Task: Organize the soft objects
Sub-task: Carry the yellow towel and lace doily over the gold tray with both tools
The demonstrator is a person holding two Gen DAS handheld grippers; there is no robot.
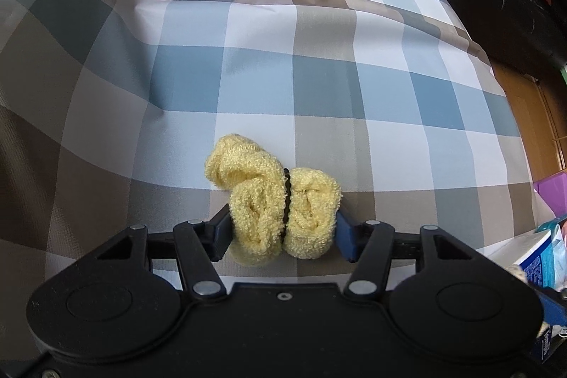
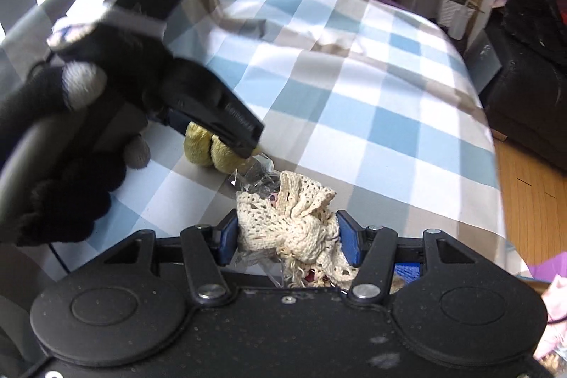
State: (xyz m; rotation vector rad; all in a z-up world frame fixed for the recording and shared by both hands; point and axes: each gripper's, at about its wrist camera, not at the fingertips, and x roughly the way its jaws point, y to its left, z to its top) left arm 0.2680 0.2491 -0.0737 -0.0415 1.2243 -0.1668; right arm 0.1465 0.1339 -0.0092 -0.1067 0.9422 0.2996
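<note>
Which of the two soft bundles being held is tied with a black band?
The fluffy yellow towel roll, held in the left hand-held gripper; a black band cinches its middle. The cream lace bundle in the right hand-held gripper shows no band, only clear wrapping.

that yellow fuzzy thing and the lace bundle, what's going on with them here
A person is working over a bed with a checked cover, a gripper in each hand. The left gripper is clamped on a rolled yellow terry cloth cinched by a black band. The right gripper is clamped on a cream crocheted lace piece with some clear plastic wrap attached. Both bundles are held close together near the bed's front edge; neither has been released yet.
</note>
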